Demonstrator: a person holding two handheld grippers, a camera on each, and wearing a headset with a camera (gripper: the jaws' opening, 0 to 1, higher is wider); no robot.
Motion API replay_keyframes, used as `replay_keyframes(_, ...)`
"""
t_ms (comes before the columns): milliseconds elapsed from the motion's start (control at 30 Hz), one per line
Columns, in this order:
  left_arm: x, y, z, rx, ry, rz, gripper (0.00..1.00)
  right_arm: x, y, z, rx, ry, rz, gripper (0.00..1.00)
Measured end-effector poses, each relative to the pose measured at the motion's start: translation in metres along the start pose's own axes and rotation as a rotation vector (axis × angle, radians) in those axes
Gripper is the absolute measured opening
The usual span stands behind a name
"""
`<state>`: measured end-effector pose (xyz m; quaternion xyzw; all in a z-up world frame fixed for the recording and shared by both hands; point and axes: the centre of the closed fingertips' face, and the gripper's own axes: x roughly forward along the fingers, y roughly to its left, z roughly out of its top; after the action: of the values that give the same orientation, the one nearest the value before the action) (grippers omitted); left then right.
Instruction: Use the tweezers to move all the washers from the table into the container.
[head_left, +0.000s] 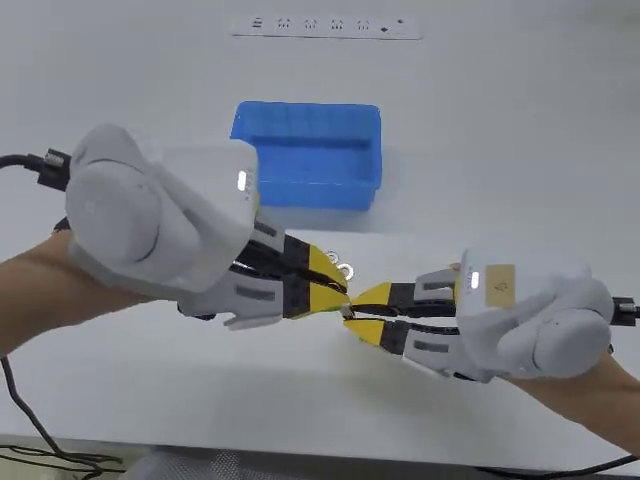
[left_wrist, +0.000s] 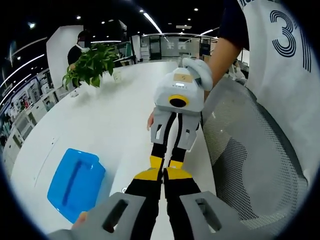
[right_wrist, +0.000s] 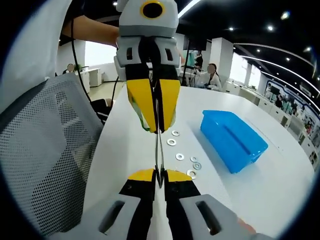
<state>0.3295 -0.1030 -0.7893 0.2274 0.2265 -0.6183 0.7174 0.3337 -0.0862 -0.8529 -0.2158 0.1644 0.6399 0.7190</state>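
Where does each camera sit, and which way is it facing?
Head view: on the person's head, looking down at the blue container, left gripper, right gripper and forearms.
Left gripper view: on the left gripper, looking along its fingers at the right gripper and the arm holding it.
Right gripper view: on the right gripper, looking at the left gripper along the tweezers, washers beside.
Both gripper views share the container.
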Motion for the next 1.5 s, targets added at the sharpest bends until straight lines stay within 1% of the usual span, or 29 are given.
replay_keyframes(167, 0.005, 0.0, 0.004, 0.003, -0.019, 0.006, 0.06, -0.001, -0.001, -0.001, -0.007, -0.001, -0.001, 0.08)
replay_keyframes(367, 0.006, 0.0, 0.004, 0.011, -0.015, -0.003, 0.05, -0.001, -0.002, -0.001, -0.012, -0.006, -0.005, 0.1)
replay_keyframes(467, 0.006, 0.001, 0.004, 0.013, -0.012, 0.003, 0.05, -0.001, -0.003, 0.0, -0.006, -0.006, -0.005, 0.11)
replay_keyframes(533, 0.005, 0.001, 0.004, 0.01, -0.013, 0.003, 0.05, 0.0, -0.003, 0.001, -0.001, -0.009, 0.002, 0.11)
replay_keyframes(600, 0.005, 0.002, 0.003, 0.01, -0.013, 0.005, 0.05, 0.001, -0.003, 0.002, -0.017, -0.005, 0.011, 0.12)
replay_keyframes(667, 0.005, 0.002, 0.004, 0.01, -0.013, 0.005, 0.05, 0.001, -0.003, 0.002, -0.011, -0.003, 0.022, 0.12)
replay_keyframes(733, 0.006, 0.002, 0.004, 0.013, -0.013, 0.006, 0.05, 0.001, -0.003, 0.002, -0.025, 0.002, 0.031, 0.11)
replay_keyframes(833, 0.007, 0.002, 0.005, 0.016, -0.013, 0.0, 0.05, 0.002, -0.002, 0.002, -0.053, 0.019, 0.051, 0.11)
replay_keyframes(900, 0.008, 0.002, 0.006, 0.014, -0.017, -0.001, 0.05, 0.003, -0.001, 0.001, -0.055, 0.028, 0.062, 0.09)
replay_keyframes(933, 0.008, 0.002, 0.007, 0.014, -0.022, 0.001, 0.05, 0.003, -0.001, 0.001, -0.062, 0.032, 0.065, 0.09)
replay_keyframes(1067, 0.013, 0.001, 0.011, 0.002, -0.048, -0.003, 0.05, 0.0, -0.001, -0.001, -0.035, 0.027, 0.069, 0.08)
replay_keyframes(1167, 0.017, -0.001, 0.014, 0.0, -0.067, -0.006, 0.06, -0.002, -0.001, -0.002, -0.031, 0.028, 0.071, 0.08)
replay_keyframes(1267, 0.018, -0.001, 0.015, -0.01, -0.089, -0.008, 0.06, -0.003, 0.0, -0.003, -0.033, 0.029, 0.072, 0.08)
replay_keyframes(1367, 0.017, 0.001, 0.015, -0.024, -0.112, 0.003, 0.06, -0.003, -0.001, -0.003, -0.027, 0.027, 0.074, 0.08)
replay_keyframes(1433, 0.016, 0.003, 0.015, -0.03, -0.116, 0.018, 0.05, -0.002, -0.002, -0.002, -0.023, 0.028, 0.073, 0.08)
replay_keyframes(1467, 0.016, 0.004, 0.015, -0.022, -0.113, 0.022, 0.05, -0.002, -0.003, -0.002, -0.027, 0.03, 0.069, 0.08)
replay_keyframes(1500, 0.015, 0.002, 0.015, -0.024, -0.111, 0.016, 0.05, -0.002, -0.005, -0.002, -0.026, 0.033, 0.063, 0.08)
